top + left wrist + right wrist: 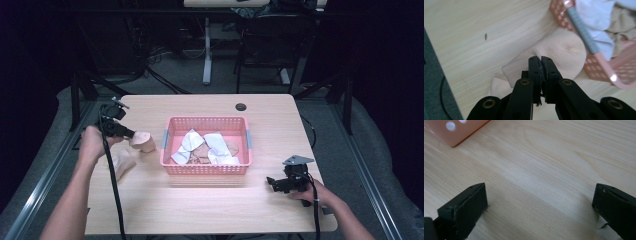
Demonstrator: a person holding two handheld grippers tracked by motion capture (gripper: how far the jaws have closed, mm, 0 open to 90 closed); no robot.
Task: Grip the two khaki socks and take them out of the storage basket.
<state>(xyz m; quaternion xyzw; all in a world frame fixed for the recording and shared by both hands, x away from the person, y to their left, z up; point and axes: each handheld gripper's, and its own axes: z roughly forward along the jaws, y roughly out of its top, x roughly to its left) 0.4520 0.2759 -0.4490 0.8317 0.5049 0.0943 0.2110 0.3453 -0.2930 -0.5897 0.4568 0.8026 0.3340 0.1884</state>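
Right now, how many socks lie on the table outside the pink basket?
2: one beige sock just left of the pink basket, at the left gripper; another beige sock nearer the person. More could be hidden beneath.

Lower sock (499, 86) half behind the hand-held gripper (540, 58); basket (599, 67) cut off.

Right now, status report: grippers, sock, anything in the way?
Left gripper jaws shut at beige sock; grip unconfirmed. Right gripper jaws open over bare table. Pink basket beside sock.

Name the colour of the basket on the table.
Pink, with grey handles; the basket shows best in the high view.
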